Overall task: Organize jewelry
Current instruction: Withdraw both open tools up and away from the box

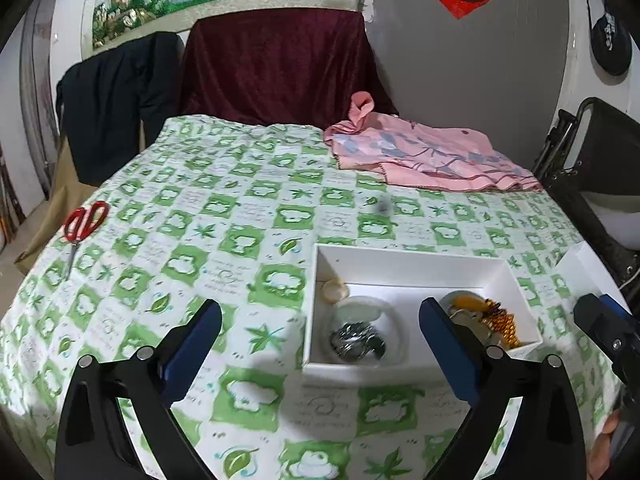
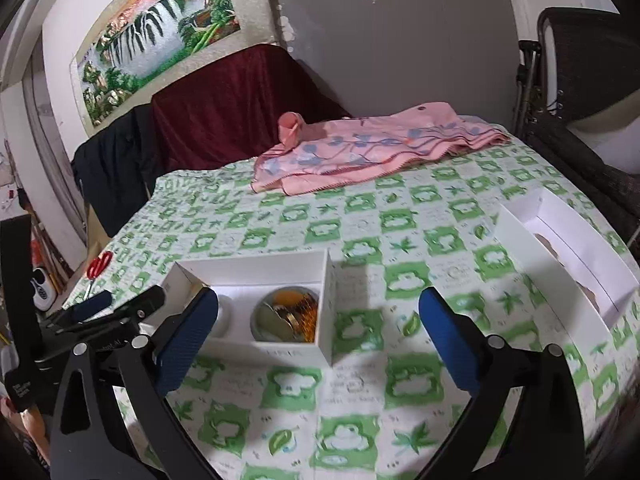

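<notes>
Scissors [image 1: 82, 226]: red-handled, flat on the table's far left edge, well apart from everything else.
Table [image 1: 240, 240]: covered with a green-and-white leaf-print cloth.
Left hand-held gripper [image 1: 320, 344]: released, jaws spread wide, nothing between the pads; it hangs tilted down over the near left part of the box. In the right wrist view it shows at the left edge [image 2: 120, 304].
Box [image 1: 408, 264]: white, open-topped, on the table near the front, between the two grippers; in the right wrist view [image 2: 256, 266] it sits just left of centre.
Watch [image 1: 358, 340]: silvery, lying on a clear round dish in the box's near left part.
Small lid [image 1: 335, 290]: pale and round, at the box's left wall, behind the watch.
Gold jewelry [image 1: 498, 320]: an amber piece and a gold chain heaped together in a round dish at the box's right end; also seen in the right wrist view [image 2: 294, 314].
Pink cloth [image 1: 432, 156]: crumpled at the table's far right.
Right hand-held gripper [image 2: 320, 340]: released, jaws wide, empty, over bare cloth just right of the box.
Lid [image 2: 568, 264]: white, shallow, open side up at the table's right edge.
</notes>
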`<state>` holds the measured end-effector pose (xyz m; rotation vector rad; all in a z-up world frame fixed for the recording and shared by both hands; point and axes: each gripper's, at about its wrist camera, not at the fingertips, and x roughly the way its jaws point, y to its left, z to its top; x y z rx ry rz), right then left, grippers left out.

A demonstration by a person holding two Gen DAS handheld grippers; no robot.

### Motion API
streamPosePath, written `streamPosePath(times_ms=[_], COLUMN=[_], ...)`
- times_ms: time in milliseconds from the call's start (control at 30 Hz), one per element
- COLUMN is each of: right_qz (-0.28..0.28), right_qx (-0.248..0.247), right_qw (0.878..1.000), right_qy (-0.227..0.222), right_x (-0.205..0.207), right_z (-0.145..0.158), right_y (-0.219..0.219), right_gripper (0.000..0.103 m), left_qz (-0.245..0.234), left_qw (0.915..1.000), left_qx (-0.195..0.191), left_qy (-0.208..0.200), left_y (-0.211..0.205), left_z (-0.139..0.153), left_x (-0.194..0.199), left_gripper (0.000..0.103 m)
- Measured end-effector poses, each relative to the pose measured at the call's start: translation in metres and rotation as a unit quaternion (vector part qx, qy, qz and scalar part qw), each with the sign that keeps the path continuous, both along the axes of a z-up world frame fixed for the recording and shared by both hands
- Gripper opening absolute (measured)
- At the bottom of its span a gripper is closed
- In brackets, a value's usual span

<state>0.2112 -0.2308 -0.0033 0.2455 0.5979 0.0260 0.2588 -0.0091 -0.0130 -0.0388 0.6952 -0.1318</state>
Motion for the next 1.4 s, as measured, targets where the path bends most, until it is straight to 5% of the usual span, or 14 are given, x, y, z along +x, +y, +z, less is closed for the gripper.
streamPosePath(times_ms=[667,1400], right_qz=[-0.019,-0.009], right_qx=[-0.050,-0.053], right_qw=[0.998,0.999], right_qy=[-0.012,0.006], right_x=[-0.014,-0.017], right_z=[-0.003,-0.012], right_y=[0.012,0.017], right_gripper=[0.096,0.096], left_qz=[0.023,0.037], left_qw=[0.9935,0.9945], left_qx=[0.070,0.065], left_qy=[-0.087,-0.073], left_y=[-0.009,-0.002], left_z=[0.022,0.022], left_x=[-0.040,-0.043], left_gripper=[0.097,0.097])
